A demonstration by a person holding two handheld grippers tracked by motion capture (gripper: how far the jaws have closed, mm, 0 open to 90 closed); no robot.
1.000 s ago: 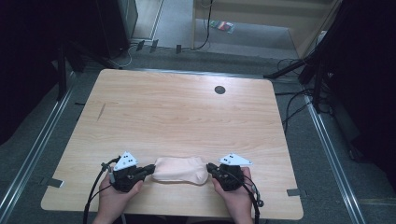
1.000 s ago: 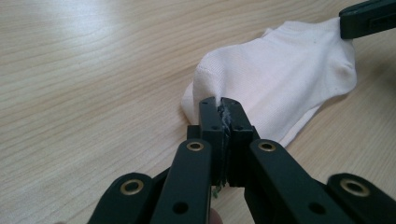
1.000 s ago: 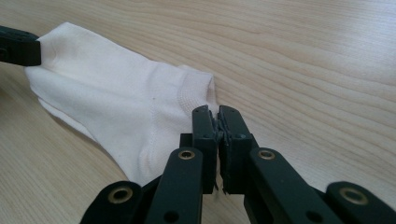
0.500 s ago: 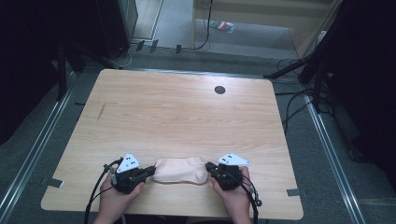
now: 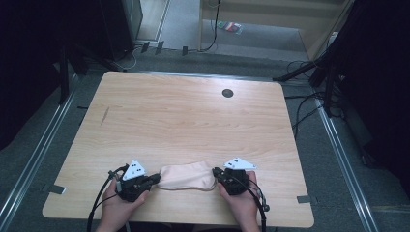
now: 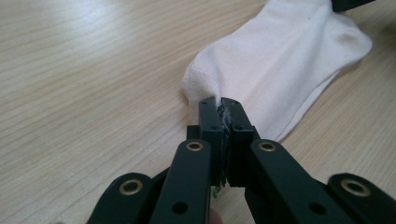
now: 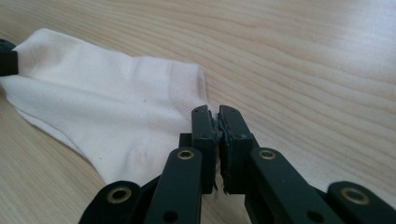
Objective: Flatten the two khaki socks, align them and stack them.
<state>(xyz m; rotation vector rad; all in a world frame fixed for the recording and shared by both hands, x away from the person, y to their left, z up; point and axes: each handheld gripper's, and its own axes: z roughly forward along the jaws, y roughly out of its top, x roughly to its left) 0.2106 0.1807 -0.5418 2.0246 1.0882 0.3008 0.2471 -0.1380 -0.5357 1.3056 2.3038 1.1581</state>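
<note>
Left gripper point(image 6: 223, 103): jaws pressed together, pinching one end of the sock; in the high view it sits at the sock's left end point(image 5: 153, 180), held in the person's left hand point(image 5: 118, 207).
Right gripper point(image 7: 215, 112): jaws pressed together on the cuff corner of the sock; in the high view it sits at the sock's right end point(image 5: 216, 174), held in the right hand point(image 5: 240, 200).
Sock point(image 5: 186, 175): pale, lies flat on the table, stretched between the two grippers, close to the near edge and about midway along it.
Long axis: runs left to right, nearly parallel to the near edge, the right end a touch farther from that edge.
Pointing: the ribbed cuff point(image 7: 187, 88) is at the right gripper; the rounded heel bulge point(image 6: 348, 39) shows near the far end in the left gripper view.
Containers: I see none on the table; the sock holds nothing that shows.
Table point(image 5: 183, 121): light wood; a small dark round hole point(image 5: 227, 93) lies toward the far right, well apart from the sock.
Edges: the near edge runs just behind both hands; the left and right edges are well apart from the grippers.
Open room: bare wood stretches from the sock to the far edge and to both sides.
Surroundings: grey floor around the table, cables point(image 5: 300, 104) on the right side.
</note>
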